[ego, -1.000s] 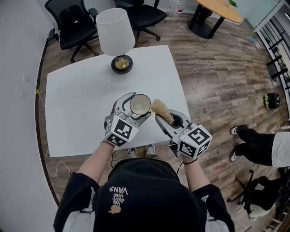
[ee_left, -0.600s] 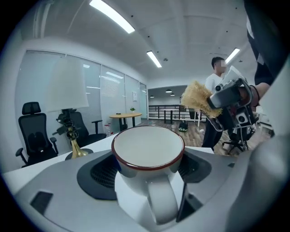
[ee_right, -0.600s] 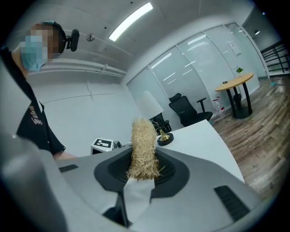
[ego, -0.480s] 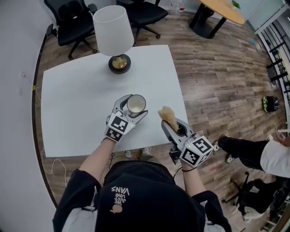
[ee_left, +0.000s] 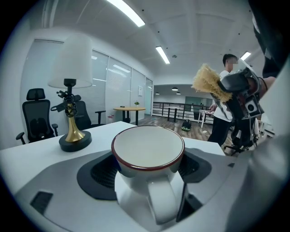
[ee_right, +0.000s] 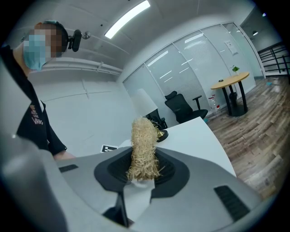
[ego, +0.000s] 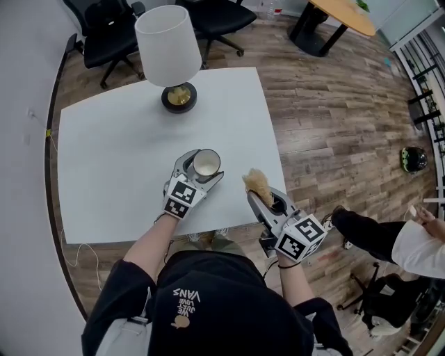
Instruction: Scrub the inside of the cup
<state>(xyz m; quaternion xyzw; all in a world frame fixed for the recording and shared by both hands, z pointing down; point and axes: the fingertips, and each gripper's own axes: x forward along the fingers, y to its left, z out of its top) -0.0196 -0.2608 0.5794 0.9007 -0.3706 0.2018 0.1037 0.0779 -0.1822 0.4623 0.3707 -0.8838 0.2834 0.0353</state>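
Note:
A white cup (ego: 206, 164) with a dark red rim (ee_left: 147, 147) is held above the near part of the white table (ego: 118, 153). My left gripper (ego: 201, 174) is shut on it, with the handle (ee_left: 164, 202) pointing back toward me. The inside of the cup looks bare and off-white. A straw-coloured fibre scrubber (ego: 256, 183) (ee_right: 142, 149) stands up between the jaws of my right gripper (ego: 264, 195), which is shut on it. The scrubber is outside the cup, a short way to its right, over the table's near right corner.
A lamp with a white shade (ego: 165, 45) and a brass base (ego: 179, 97) stands at the table's far side. Black office chairs (ego: 108, 31) are behind it. A person's legs (ego: 372, 233) are on the wooden floor to the right, near a round wooden table (ego: 341, 15).
My right gripper has drawn the scrubber away from the cup's rim, to the right and toward me. The cup and my left gripper have shifted a little toward me.

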